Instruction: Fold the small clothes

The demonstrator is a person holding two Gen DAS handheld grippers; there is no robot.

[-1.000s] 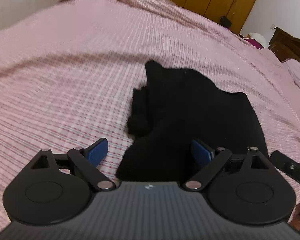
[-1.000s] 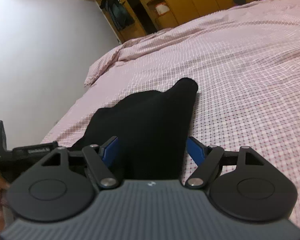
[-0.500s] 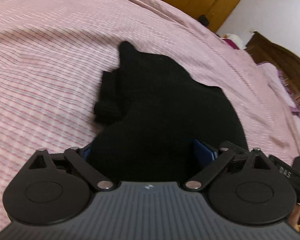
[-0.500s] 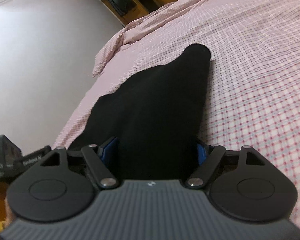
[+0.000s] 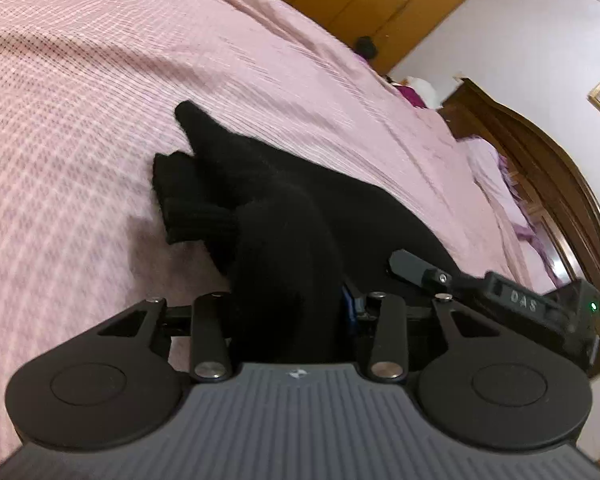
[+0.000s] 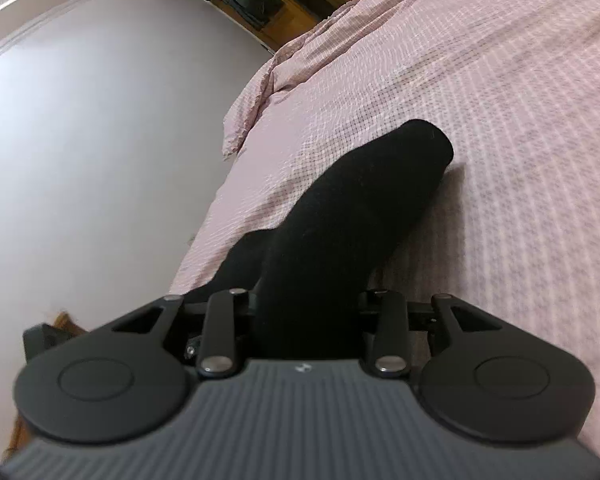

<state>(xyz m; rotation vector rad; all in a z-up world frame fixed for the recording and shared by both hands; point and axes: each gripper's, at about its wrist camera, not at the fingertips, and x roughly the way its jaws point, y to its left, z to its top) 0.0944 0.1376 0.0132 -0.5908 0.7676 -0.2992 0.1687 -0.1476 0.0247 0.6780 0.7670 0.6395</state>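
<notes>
On the pink checked bedspread (image 5: 100,80) a black knitted garment (image 5: 340,208) lies near the bed's edge, one ribbed cuff (image 5: 196,216) folded beside its body. The left gripper (image 5: 288,312) has just been closing; its jaws now pinch a bunched fold of the black cloth. The right gripper (image 6: 308,312), likewise just closing, clamps another part of the garment, whose rounded end (image 6: 424,144) stretches away from it across the spread. A wooden wardrobe (image 5: 372,4) stands beyond the bed.
</notes>
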